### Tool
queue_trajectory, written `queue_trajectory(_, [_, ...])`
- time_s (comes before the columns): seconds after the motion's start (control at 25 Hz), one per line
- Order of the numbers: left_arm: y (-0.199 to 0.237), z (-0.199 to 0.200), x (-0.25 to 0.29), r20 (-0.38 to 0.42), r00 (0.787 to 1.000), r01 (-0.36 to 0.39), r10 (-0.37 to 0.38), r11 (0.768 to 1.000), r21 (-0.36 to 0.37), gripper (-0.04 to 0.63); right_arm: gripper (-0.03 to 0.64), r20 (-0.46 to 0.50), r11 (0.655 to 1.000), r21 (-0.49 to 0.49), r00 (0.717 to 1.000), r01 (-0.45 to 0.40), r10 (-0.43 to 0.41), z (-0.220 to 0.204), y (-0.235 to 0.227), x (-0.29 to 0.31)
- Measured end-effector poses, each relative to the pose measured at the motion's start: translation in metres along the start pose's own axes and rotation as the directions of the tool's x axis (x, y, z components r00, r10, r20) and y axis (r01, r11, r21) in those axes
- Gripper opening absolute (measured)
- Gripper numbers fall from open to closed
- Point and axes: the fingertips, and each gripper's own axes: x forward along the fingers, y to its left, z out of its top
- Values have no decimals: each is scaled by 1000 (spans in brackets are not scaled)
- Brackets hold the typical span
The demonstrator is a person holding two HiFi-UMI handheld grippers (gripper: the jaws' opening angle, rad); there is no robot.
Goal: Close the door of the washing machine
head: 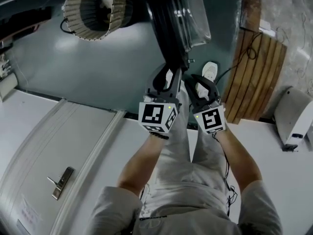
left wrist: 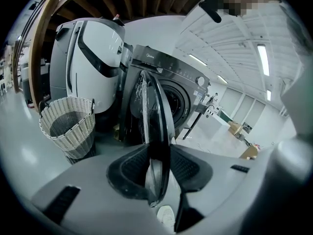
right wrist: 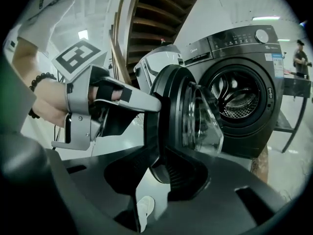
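Plainly, the door (right wrist: 171,102) stands swung out from the washer (right wrist: 244,77), edge-on to the person, with its glass bowl facing the drum. The right gripper (right wrist: 161,173) straddles the door's rim with its jaws apart, not clamped. The left gripper (left wrist: 157,168) likewise has its jaws spread around the rim, just beside the right one. A wicker basket (left wrist: 68,126) sits on the floor near the washer.

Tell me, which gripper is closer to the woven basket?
Left. The left gripper is at the washer door edge, on the side toward the basket; the right gripper is at that same edge beside it, farther from the basket.
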Motion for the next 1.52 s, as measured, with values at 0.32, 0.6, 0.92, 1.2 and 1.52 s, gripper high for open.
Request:
queue_trajectory(0.32, [-29,1,18,-28,999,22,-23,999,-27,133,120,15,998,-4,998,61,-61,-6,-15,1])
queue_trajectory(0.6, [-48,1,29,-38,999,32,-33,998,-50,138,123,21,996,-1,996,89,-89,-10,-33,-5])
queue_trajectory(0.92, [-69,6,43,-43,997,65,-67,996,-62,146,109,48,989,18,988,144,-145,-3,-59,-7])
queue_trajectory(1.2, [-89,10,53,-50,991,120,-122,992,-35,141,94,80,980,46,977,192,-195,-3,-84,-20])
queue_trajectory(1.52, [-106,15,62,-46,982,183,-183,983,0,144,86,96,975,52,970,217,-222,-2,-104,-30])
